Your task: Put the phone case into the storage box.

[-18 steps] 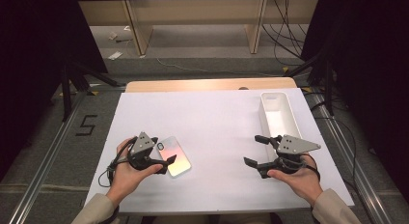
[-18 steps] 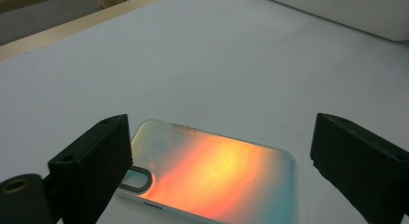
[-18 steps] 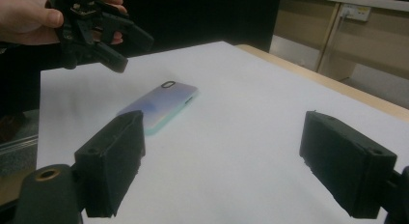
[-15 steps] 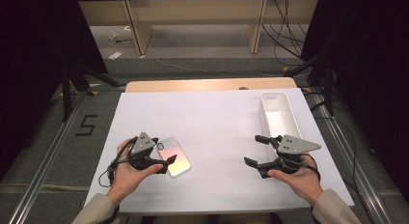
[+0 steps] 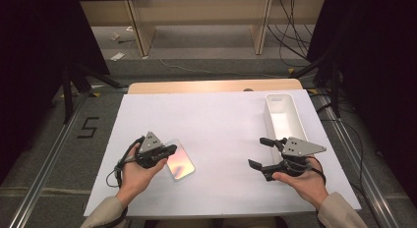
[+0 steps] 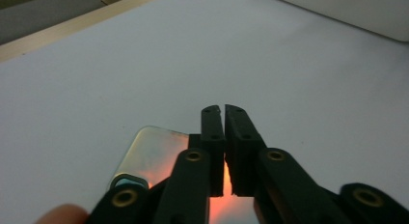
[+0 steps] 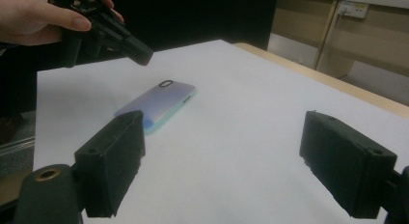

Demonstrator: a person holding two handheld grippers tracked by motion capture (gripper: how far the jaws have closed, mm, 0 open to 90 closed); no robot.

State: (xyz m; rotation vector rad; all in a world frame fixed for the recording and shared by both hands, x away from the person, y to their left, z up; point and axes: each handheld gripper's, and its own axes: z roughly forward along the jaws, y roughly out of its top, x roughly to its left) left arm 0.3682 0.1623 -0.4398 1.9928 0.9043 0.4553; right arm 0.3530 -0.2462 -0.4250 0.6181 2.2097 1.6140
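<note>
A phone in an iridescent pink-and-teal case (image 5: 181,162) lies flat on the white table sheet (image 5: 216,120), left of centre. My left gripper (image 5: 172,149) hovers over the phone's near-left end, jaws shut with nothing between them. In the left gripper view the closed jaws (image 6: 223,111) sit above the glowing phone (image 6: 153,151). My right gripper (image 5: 257,153) is held at the right side, wide open and empty. In the right gripper view its jaws (image 7: 222,137) frame the phone (image 7: 159,104), with the left gripper (image 7: 137,52) above it.
A long white tray (image 5: 289,106) stands at the back right of the sheet, just beyond the right gripper; its edge shows in the left gripper view (image 6: 347,9). The wooden table edge (image 5: 211,86) runs along the far side. Bare sheet lies between the grippers.
</note>
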